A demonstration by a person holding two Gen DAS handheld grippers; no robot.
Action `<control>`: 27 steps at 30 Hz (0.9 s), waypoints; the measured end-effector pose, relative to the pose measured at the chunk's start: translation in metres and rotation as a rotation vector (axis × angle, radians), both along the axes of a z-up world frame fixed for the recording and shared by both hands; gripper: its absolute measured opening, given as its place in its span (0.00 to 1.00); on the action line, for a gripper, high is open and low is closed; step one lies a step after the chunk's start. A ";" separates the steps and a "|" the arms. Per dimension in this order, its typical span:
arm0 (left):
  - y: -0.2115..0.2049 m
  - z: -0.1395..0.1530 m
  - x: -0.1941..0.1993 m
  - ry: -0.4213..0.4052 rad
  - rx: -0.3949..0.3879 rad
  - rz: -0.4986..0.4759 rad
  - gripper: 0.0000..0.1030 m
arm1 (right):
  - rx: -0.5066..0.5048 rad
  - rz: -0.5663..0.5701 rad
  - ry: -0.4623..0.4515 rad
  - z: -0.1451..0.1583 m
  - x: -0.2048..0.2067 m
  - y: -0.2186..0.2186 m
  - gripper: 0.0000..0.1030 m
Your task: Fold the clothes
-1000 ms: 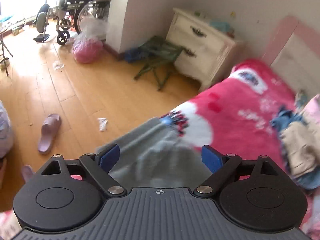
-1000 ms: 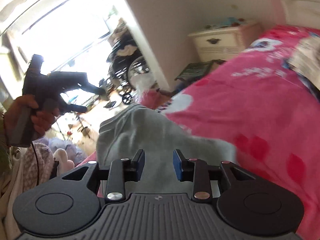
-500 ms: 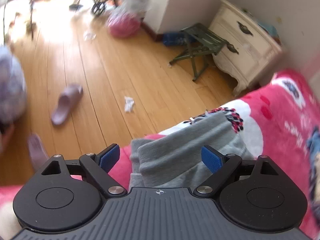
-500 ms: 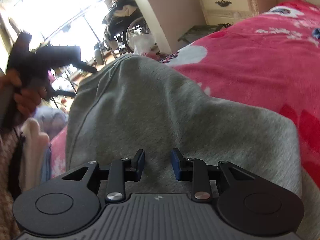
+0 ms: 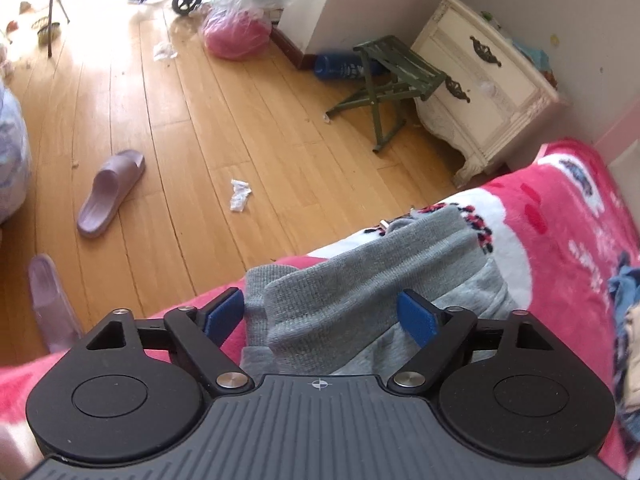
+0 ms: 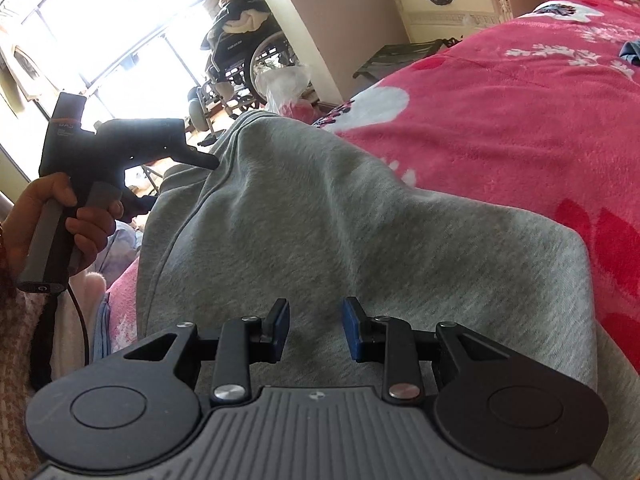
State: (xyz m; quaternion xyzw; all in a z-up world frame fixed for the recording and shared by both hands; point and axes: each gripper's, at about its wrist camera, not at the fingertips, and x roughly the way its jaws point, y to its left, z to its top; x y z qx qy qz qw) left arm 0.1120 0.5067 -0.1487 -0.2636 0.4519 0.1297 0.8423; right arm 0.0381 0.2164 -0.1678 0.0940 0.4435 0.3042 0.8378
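A grey sweatshirt-knit garment (image 5: pixel 372 280) lies on a pink fleece blanket (image 5: pixel 560 240) near the bed's edge above the wooden plank floor (image 5: pixel 200 120); the cloth is soft, marled jersey with a ribbed band along the folded edge, and a small metal-tipped cord end shows at its far corner; in the right wrist view the same garment (image 6: pixel 320 220) rises in a rounded hump with a stitched seam running down its left side, the plush blanket (image 6: pixel 500 100) printed with white and darker red shapes spreading behind it.

The left gripper (image 5: pixel 320 312) points along the bed's edge, its blue-padded fingers spread wide with the ribbed fold lying between them, neither pad pressing the cloth; seen from the right wrist view, the left gripper (image 6: pixel 200 168) is a black pistol-shaped tool held in a hand (image 6: pixel 60 216) wrapped round its grey grip, fingertips at the garment's raised edge, a cable hanging below.

The right gripper (image 6: pixel 314 328) sits low over the garment's near part, fingers parted by a narrow gap, released, with grey cloth visible between them but not pinched.

On the floor lie a mauve rubber slipper (image 5: pixel 112 192) and a crumpled white scrap of paper (image 5: pixel 240 196); a green folding stool (image 5: pixel 392 80) stands just beside a cream carved nightstand (image 5: pixel 488 84).
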 end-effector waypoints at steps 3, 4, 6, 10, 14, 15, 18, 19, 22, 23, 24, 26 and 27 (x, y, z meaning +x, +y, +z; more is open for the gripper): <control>0.009 -0.008 0.002 0.008 -0.074 0.038 0.83 | 0.001 -0.006 0.001 0.001 -0.001 0.000 0.30; 0.013 -0.013 0.003 0.022 -0.122 0.054 0.84 | 0.000 -0.008 0.002 0.001 -0.001 0.000 0.30; 0.011 -0.015 0.004 0.021 -0.119 0.044 0.84 | -0.007 -0.006 0.001 0.001 -0.001 0.002 0.30; 0.003 -0.011 0.003 0.005 -0.051 0.013 0.79 | -0.010 -0.004 0.000 0.002 -0.003 0.002 0.30; -0.003 0.002 -0.002 -0.041 0.002 -0.003 0.55 | -0.003 -0.013 -0.006 0.004 -0.004 0.002 0.30; -0.004 0.005 -0.004 -0.052 0.015 -0.006 0.52 | 0.001 -0.016 -0.010 0.005 -0.005 0.001 0.30; -0.011 0.017 -0.008 -0.091 0.048 -0.038 0.35 | 0.014 -0.025 -0.024 0.009 -0.007 -0.002 0.30; -0.015 0.022 -0.010 -0.104 0.058 -0.047 0.31 | 0.019 -0.028 -0.028 0.011 -0.008 -0.002 0.30; -0.031 0.041 -0.016 -0.158 0.073 -0.074 0.26 | 0.032 -0.037 -0.042 0.015 -0.011 -0.005 0.31; -0.038 0.049 -0.019 -0.182 0.076 -0.090 0.25 | 0.036 -0.040 -0.046 0.016 -0.012 -0.006 0.31; -0.046 0.058 -0.021 -0.205 0.073 -0.110 0.25 | 0.048 -0.045 -0.055 0.020 -0.013 -0.009 0.31; -0.067 0.078 -0.028 -0.251 0.078 -0.156 0.24 | 0.083 -0.068 -0.088 0.035 -0.022 -0.025 0.31; -0.078 0.088 -0.034 -0.280 0.070 -0.182 0.24 | 0.097 -0.082 -0.103 0.044 -0.027 -0.035 0.31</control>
